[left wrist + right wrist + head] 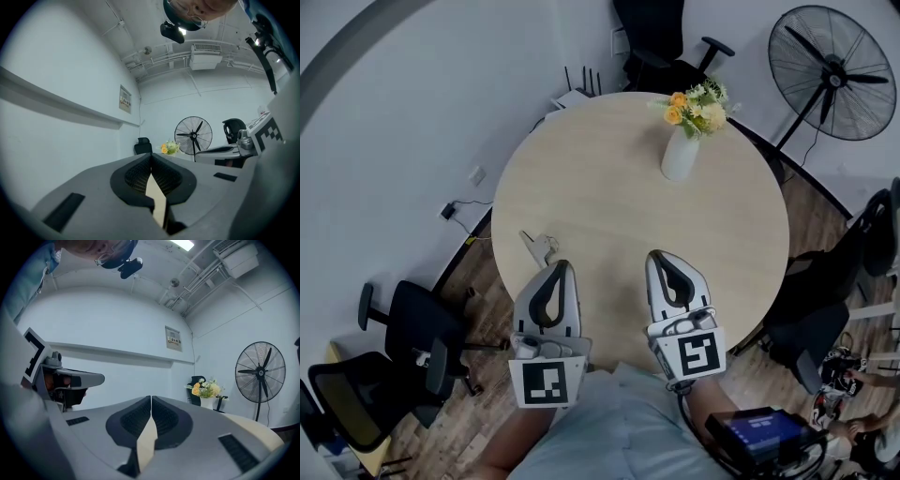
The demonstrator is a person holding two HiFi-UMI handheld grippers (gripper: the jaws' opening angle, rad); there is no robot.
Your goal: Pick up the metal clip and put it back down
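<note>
The metal clip (pixel 539 247) lies on the round wooden table (pixel 619 216) near its front left edge. My left gripper (pixel 562 266) hovers just right of and behind the clip, not touching it, its jaws shut on nothing. My right gripper (pixel 659 255) sits beside it over the table's front edge, also shut and empty. In the left gripper view the left gripper (pixel 151 157) points level across the room, its tips meeting. The right gripper view shows the right gripper (pixel 151 398) the same way. Neither gripper view shows the clip.
A white vase of flowers (pixel 681 153) stands at the table's far right. A white device with antennas (pixel 573 96) sits at the far edge. A floor fan (pixel 832 73) stands at the back right. Black office chairs (pixel 412 328) surround the table.
</note>
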